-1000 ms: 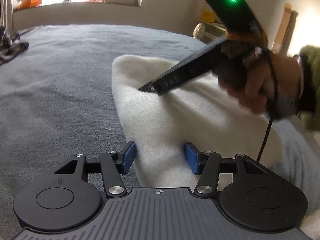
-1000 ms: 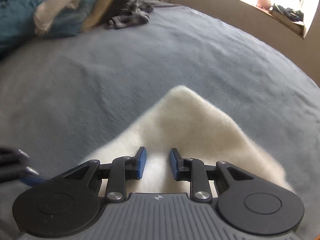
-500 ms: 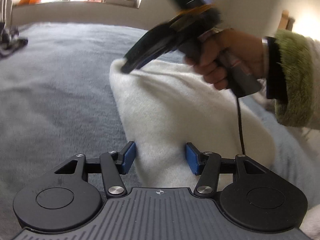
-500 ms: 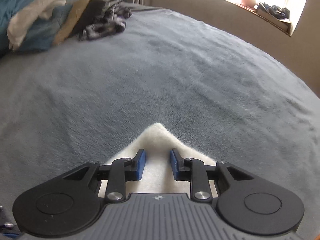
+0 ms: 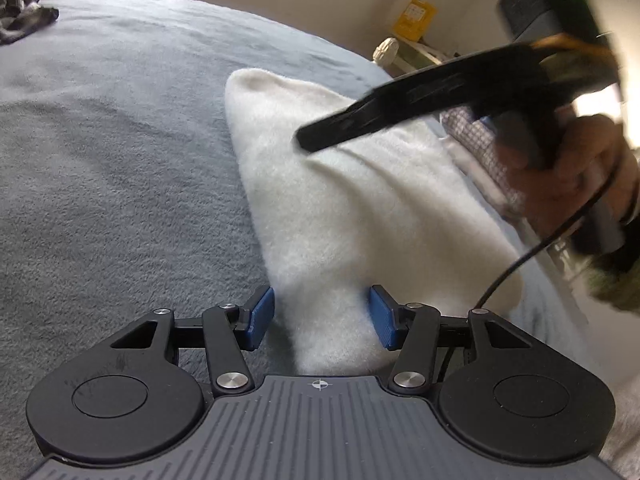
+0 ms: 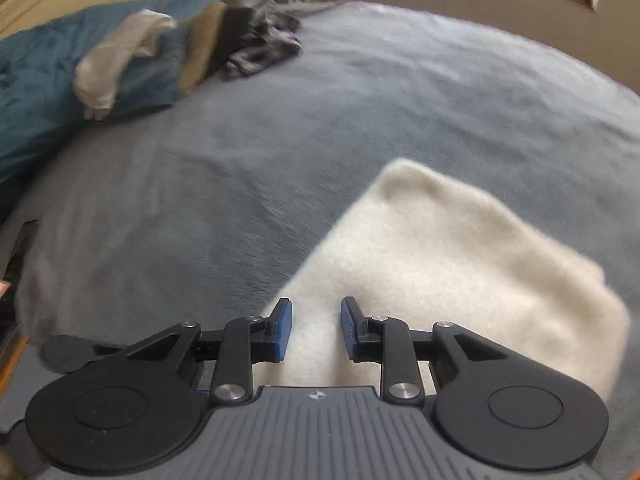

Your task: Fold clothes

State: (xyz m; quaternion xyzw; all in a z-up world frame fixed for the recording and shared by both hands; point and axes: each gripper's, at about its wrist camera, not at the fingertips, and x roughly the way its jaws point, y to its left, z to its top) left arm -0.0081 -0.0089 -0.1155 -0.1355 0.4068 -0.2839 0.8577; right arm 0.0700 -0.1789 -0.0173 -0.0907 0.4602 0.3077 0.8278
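Garment (image 5: pixel 360 208) lies on blanket (image 5: pixel 120 168); clothes heap (image 6: pixel 256 48) far behind it, against pillow (image 6: pixel 36 76) at left.

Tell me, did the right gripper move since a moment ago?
Yes. Half a second ago the right gripper sat at the far corner of the white cloth; now it has pulled back, away from it.

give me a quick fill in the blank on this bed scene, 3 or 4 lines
The fluffy garment being folded is ____ in colour.
It lies on a ____ blanket.
In the right wrist view, a pile of clothes sits beside a ____ pillow.
The light on the right gripper's body glows ____.

Missing words: white; grey; blue; green
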